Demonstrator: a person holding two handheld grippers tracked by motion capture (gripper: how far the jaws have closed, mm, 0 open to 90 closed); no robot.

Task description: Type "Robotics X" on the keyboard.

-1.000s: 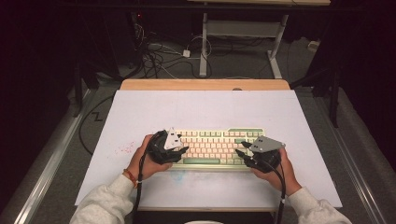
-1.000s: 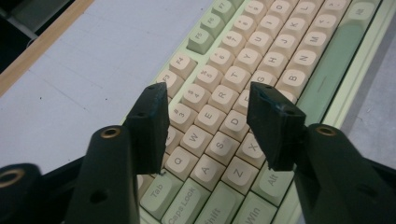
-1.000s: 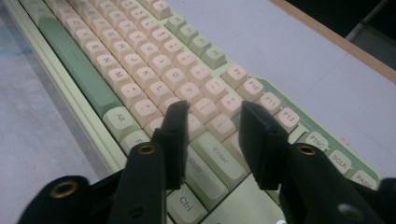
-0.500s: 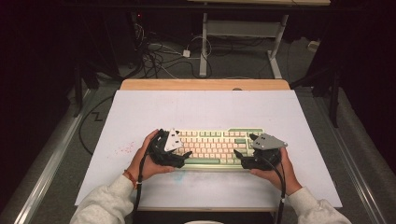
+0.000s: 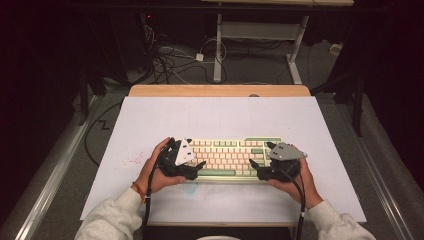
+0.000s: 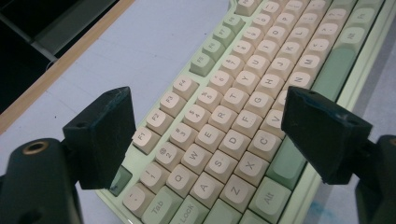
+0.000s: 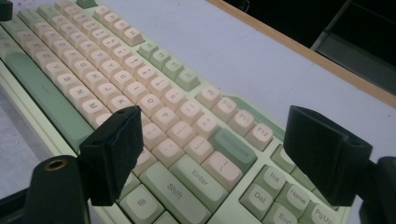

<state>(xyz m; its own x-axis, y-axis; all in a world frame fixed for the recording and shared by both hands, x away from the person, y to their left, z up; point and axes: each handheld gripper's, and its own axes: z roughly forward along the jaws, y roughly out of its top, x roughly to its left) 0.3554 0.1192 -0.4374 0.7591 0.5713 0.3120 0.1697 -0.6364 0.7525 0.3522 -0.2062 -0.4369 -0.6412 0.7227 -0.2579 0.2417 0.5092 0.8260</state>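
A pale green keyboard [image 5: 227, 155] with cream keys lies flat on the white mat, near the front edge. My left gripper [image 5: 196, 159] hovers at its left end. In the left gripper view the left gripper [image 6: 208, 100] stands open, its jaws straddling the keyboard [image 6: 233, 116] over the letter rows without touching. My right gripper [image 5: 260, 156] is at the right end. In the right gripper view the right gripper [image 7: 215, 116] is open above the keyboard [image 7: 140, 93] near the Enter key. Both pairs of jaws have just been opening, and neither grips anything.
The white mat [image 5: 220, 115] covers the table, with a wooden strip [image 5: 220, 90] along the far edge. Faint red marks [image 5: 132, 161] stain the mat at the left. Beyond the table, cables [image 5: 175, 60] lie on the floor by a white stand [image 5: 217, 45].
The jaws of both grippers have spread wider apart. Both hands have stayed at the two ends of the keyboard, which lies where it was.
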